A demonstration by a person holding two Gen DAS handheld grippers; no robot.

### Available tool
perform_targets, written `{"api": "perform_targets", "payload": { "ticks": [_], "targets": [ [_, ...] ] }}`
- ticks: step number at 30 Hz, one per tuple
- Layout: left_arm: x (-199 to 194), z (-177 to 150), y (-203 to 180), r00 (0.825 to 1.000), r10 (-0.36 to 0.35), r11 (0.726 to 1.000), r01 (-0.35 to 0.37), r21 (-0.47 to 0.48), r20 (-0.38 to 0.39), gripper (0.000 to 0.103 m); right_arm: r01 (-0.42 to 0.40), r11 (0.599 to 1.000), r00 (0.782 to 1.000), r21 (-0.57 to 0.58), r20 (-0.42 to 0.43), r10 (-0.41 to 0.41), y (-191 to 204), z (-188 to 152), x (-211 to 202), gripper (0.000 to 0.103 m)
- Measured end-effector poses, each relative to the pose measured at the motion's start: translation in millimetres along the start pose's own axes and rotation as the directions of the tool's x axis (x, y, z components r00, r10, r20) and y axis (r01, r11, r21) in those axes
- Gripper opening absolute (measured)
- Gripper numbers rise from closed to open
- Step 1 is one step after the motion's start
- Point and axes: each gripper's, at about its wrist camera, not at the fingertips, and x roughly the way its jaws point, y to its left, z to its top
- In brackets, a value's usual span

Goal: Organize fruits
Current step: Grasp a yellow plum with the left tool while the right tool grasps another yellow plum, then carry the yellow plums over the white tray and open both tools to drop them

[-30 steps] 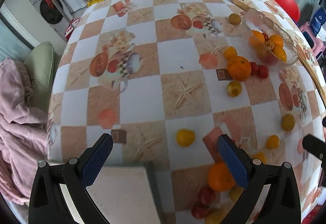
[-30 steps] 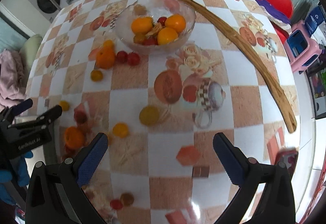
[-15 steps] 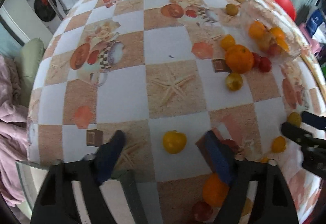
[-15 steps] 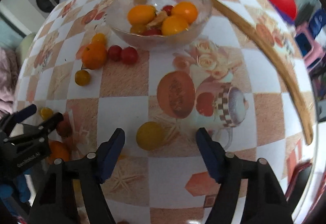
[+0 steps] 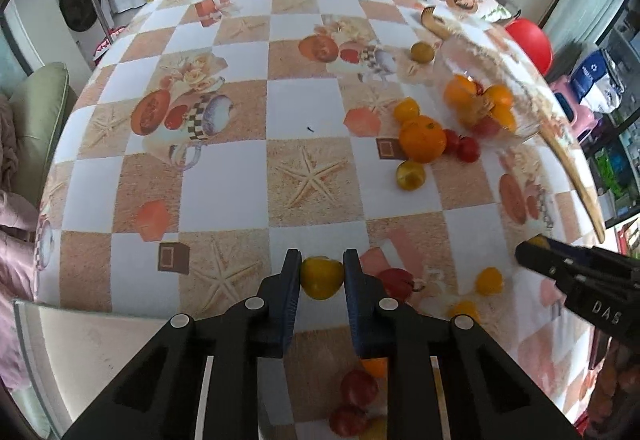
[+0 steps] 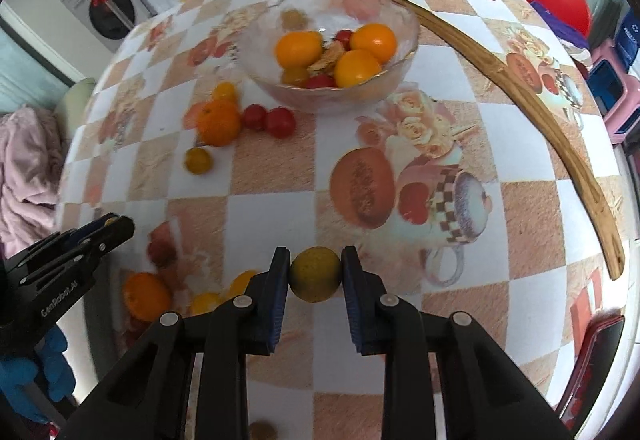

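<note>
- I am working over a big table (image 5: 224, 195) that is wearing a checked cloth printed with starfish, cups and fruit.
- A glass bowl (image 6: 400, 23) is sitting toward the far side of it, holding several orange fruits and a couple of small red ones.
- A long curved wooden stick (image 6: 560, 143) is lying just beside the bowl and running down the right side of the table.
- A large orange (image 5: 422, 139) is resting close to the bowl, with two small red tomatoes (image 5: 462, 145) touching each other beside it and a small yellow fruit (image 5: 410, 175) lying just in front.
- My left tongs (image 5: 322, 276) have just been closing, and they are now pinching a yellow tomato (image 5: 321, 277) between the blue pads, low over the near edge of the table.
- My right tongs (image 6: 315, 274) have likewise just been closing, and they are now clamping a dull yellow-green round fruit (image 6: 315, 274), well short of the bowl.
- More small fruits, among them an orange one (image 6: 146, 296) and a red one (image 5: 396, 282), are lying scattered on the cloth between my two tongs.
</note>
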Motion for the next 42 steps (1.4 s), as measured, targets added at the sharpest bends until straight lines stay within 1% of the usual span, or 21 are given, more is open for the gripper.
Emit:
{"api": "perform_targets", "payload": {
  "ticks": [4,7,11,14,18,22,26,32,38,42],
  "targets": [
    [-19,-6,5,1.0,0.001,1.0,0.0,-0.01,0.021,0.023,-0.038,0.999,0.999,-0.021,-0.005,0.038,14,-4,-10,0.029],
    [-37,-15,15,0.999,0.009,0.999,-0.007,-0.043,0.04,0.023,-0.064,0.997,0.998,-0.046,-0.011,0.064,29,-9,-16,0.029],
    [-58,-34,37,0.997,0.056,0.995,-0.052,-0.08,0.044,0.023,-0.101,0.991,0.995,-0.085,-0.025,0.1,57,-14,-20,0.029],
    [-72,-55,57,0.994,0.102,0.989,-0.097,-0.113,0.038,0.023,-0.143,0.981,0.989,-0.128,-0.044,0.139,88,-18,-19,0.029],
    [-82,-82,89,0.987,0.158,0.973,-0.155,-0.17,0.008,0.023,-0.196,0.962,0.98,-0.19,-0.071,0.186,130,-26,-17,0.029],
    [-82,-104,115,0.978,0.205,0.956,-0.206,-0.209,-0.03,0.023,-0.253,0.935,0.966,-0.247,-0.115,0.231,176,-33,-6,0.029],
    [-78,-120,132,0.967,0.249,0.941,-0.254,-0.224,-0.051,0.023,-0.255,0.922,0.964,-0.291,-0.154,0.218,209,-38,15,0.029],
    [-72,-134,145,0.962,0.264,0.93,-0.273,-0.247,-0.071,0.023,-0.211,0.906,0.973,-0.367,-0.172,0.157,236,-42,36,0.029],
    [-65,-142,144,0.958,0.271,0.93,-0.285,-0.233,-0.091,0.023,-0.173,0.9,0.977,-0.401,-0.187,0.104,246,-44,48,0.029],
    [-65,-144,140,0.954,0.288,0.931,-0.299,-0.211,-0.08,0.023,-0.164,0.898,0.977,-0.409,-0.193,0.091,247,-46,53,0.029]
  ]
}}
